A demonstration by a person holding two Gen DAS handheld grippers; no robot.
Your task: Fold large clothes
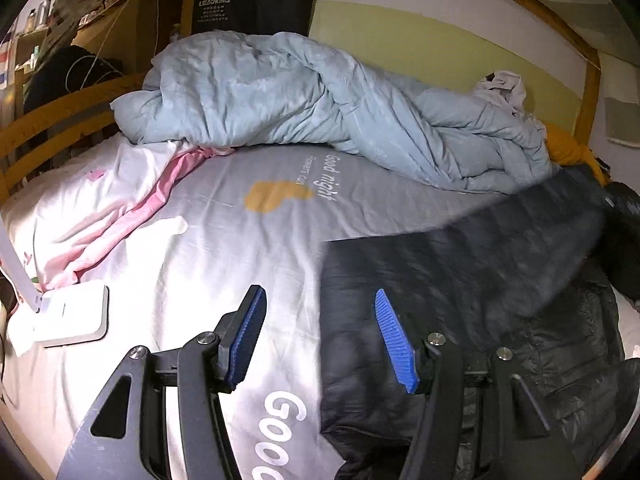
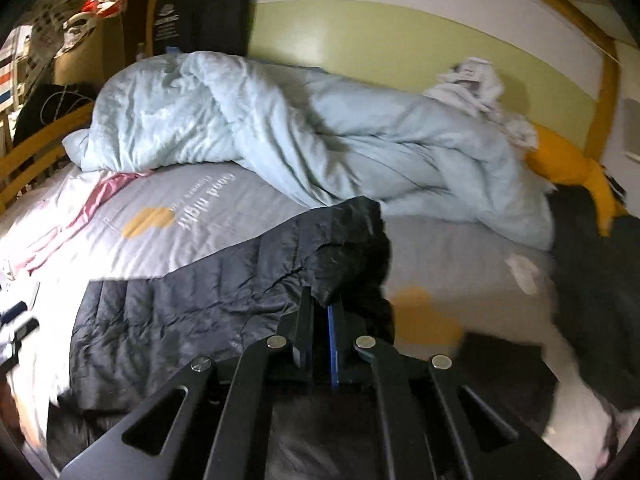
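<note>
Fingers of my right gripper (image 2: 320, 312) are pinched together on a fold of the black quilted puffer jacket (image 2: 192, 312), lifting a crumpled flap of its shiny, stitched fabric off the bed. My left gripper (image 1: 320, 336) hangs about half open with nothing between its ridged blue pads (image 1: 394, 340); the right pad sits over the jacket's left edge, though I cannot tell if it touches. The jacket lies spread across the near right part of the grey printed bedsheet (image 1: 224, 232), which carries white lettering and a mustard patch. At the far side a pale blue rumpled duvet (image 1: 304, 108) is heaped along the wall. A pink cloth (image 1: 132, 208) trails at the left, near a flat white lamp base (image 1: 74, 312).
</note>
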